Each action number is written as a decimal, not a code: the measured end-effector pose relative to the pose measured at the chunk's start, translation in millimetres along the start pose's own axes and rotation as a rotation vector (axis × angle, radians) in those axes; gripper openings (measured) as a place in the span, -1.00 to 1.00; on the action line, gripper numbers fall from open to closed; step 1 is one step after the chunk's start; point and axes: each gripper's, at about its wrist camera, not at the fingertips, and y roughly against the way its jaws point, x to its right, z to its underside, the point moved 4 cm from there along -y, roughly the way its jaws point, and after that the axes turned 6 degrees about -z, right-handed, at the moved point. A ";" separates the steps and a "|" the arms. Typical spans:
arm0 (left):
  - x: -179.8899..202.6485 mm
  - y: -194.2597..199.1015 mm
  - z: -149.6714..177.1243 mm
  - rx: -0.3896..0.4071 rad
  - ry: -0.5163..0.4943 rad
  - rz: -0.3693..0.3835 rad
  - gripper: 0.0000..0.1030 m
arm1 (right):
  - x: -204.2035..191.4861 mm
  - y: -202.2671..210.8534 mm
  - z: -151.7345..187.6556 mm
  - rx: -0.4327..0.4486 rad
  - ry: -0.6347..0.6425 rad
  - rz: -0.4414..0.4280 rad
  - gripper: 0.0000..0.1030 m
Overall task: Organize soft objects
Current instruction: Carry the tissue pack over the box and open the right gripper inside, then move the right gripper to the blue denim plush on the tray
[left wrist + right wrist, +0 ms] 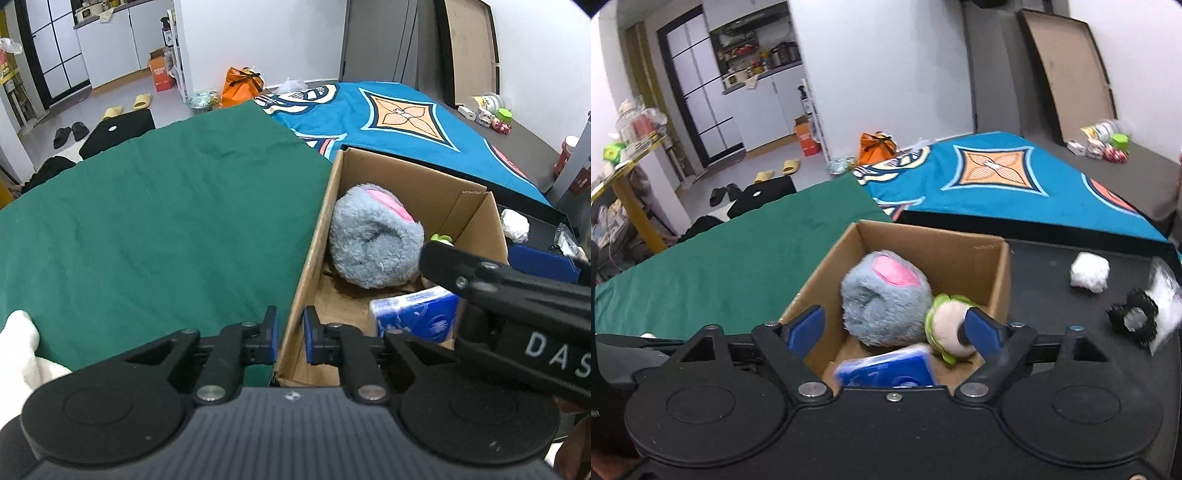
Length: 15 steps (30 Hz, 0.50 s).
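A cardboard box (391, 173) stands between a green cloth and a black tray. Inside lie a grey plush with a pink patch (373, 240), a blue tissue pack (413, 314) and a green and cream plush (945, 328). My left gripper (291, 334) is shut on the box's near left wall, one pad on each side of it. My right gripper (894, 328) hangs open over the box (960, 254), above the grey plush (882, 299) and the tissue pack (886, 369). Its right pad is right beside the green plush. One finger (443, 258) of it shows in the left wrist view.
A green cloth (166, 221) covers the surface left of the box, with a white soft thing (18, 343) at its near edge. Behind lies a blue patterned blanket (388, 114). On the black tray (1045, 266) to the right sit a white fluffy ball (1087, 275), a black ring (1134, 319) and a plastic bag.
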 end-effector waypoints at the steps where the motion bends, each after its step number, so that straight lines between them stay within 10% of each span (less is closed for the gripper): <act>1: -0.5 0.4 0.2 -0.001 0.000 0.000 -0.73 | 3.0 2.9 1.0 0.001 -0.010 0.003 0.61; 15: 5.2 9.5 2.8 0.036 -0.049 -0.038 -0.42 | 40.0 40.1 15.6 0.029 -0.025 0.057 0.60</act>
